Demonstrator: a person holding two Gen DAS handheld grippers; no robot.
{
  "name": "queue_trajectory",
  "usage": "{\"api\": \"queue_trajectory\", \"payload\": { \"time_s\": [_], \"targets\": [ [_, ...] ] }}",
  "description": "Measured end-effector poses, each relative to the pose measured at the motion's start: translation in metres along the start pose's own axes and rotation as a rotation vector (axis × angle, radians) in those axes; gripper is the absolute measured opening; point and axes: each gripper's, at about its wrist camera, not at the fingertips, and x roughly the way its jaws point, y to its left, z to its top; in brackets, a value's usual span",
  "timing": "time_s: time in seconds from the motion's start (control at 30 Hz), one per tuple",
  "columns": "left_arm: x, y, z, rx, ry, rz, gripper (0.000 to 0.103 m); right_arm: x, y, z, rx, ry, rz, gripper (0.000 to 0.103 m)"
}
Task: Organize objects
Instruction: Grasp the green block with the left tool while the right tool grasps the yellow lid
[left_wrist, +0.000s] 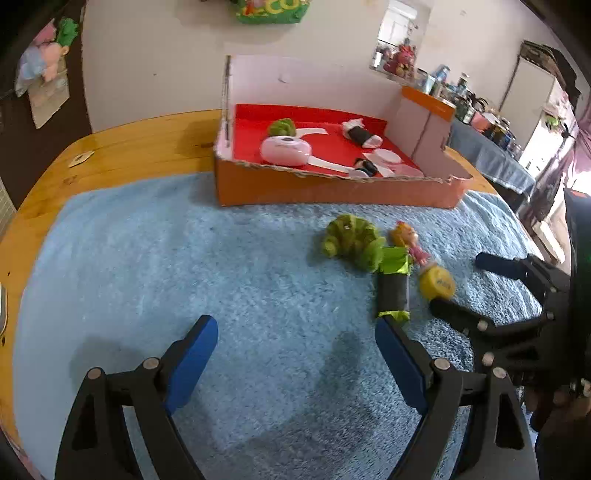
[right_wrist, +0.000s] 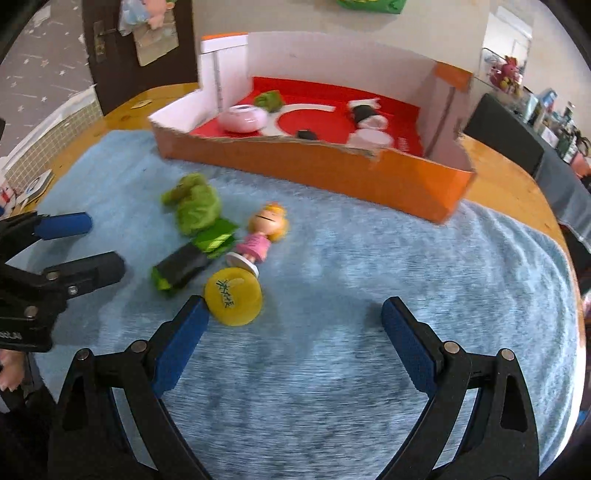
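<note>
**Toys half sorted, four still on the towel**

Sorting looks partly done. The orange box (right_wrist: 369, 173), in the upper middle of the right wrist view, already holds a pink round case (right_wrist: 242, 117), a small green toy (right_wrist: 270, 99), a black-and-white roll (right_wrist: 364, 112) and some pale round pieces at its near edge. Left on the blue towel (right_wrist: 369, 258), in the left centre of that frame, lie a green plush (right_wrist: 195, 203), a black and green wrapped bundle (right_wrist: 192, 258), a blonde doll in pink (right_wrist: 264, 232) and a yellow disc (right_wrist: 233, 301).

The right gripper (right_wrist: 293, 321) stands wide apart and empty at the bottom of its frame, its left finger just beside the disc. The left gripper (left_wrist: 295, 339) is likewise spread with nothing between its jaws, its right finger just beside the bundle's near end.

The pale pieces in the box are blurred, possibly lids. The box's front wall hides part of its floor, and the plush covers the bundle's far end.
</note>
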Motion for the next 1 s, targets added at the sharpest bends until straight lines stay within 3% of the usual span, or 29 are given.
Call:
{"api": "queue_trajectory", "payload": {
  "time_s": [0.17, 0.33, 0.53, 0.67, 0.83, 0.9, 1.0],
  "targets": [
    [0.01, -0.011, 0.007, 0.038, 0.028, -0.041, 0.089, -0.002, -0.022, -0.001, -0.038, 0.017, 0.127, 0.096],
    [0.016, -0.024, 0.015, 0.084, 0.038, -0.051, 0.089, -0.004, -0.015, 0.002, -0.179, 0.022, 0.166, 0.096],
    [0.023, -0.036, 0.02, 0.13, 0.058, -0.072, 0.081, 0.005, -0.012, 0.005, -0.198, 0.032, 0.206, 0.092],
    [0.026, -0.044, 0.021, 0.159, 0.057, -0.082, 0.075, 0.005, -0.009, 0.007, -0.203, 0.017, 0.236, 0.082],
    [0.028, -0.046, 0.022, 0.158, 0.042, -0.106, 0.054, 0.001, -0.003, 0.006, -0.22, 0.003, 0.243, 0.056],
    [0.027, -0.046, 0.022, 0.153, 0.04, -0.107, 0.053, 0.0, -0.003, 0.006, -0.216, 0.001, 0.253, 0.043],
    [0.026, -0.046, 0.022, 0.15, 0.038, -0.111, 0.043, -0.002, 0.001, 0.004, -0.229, -0.004, 0.253, 0.033]
  ]
}}
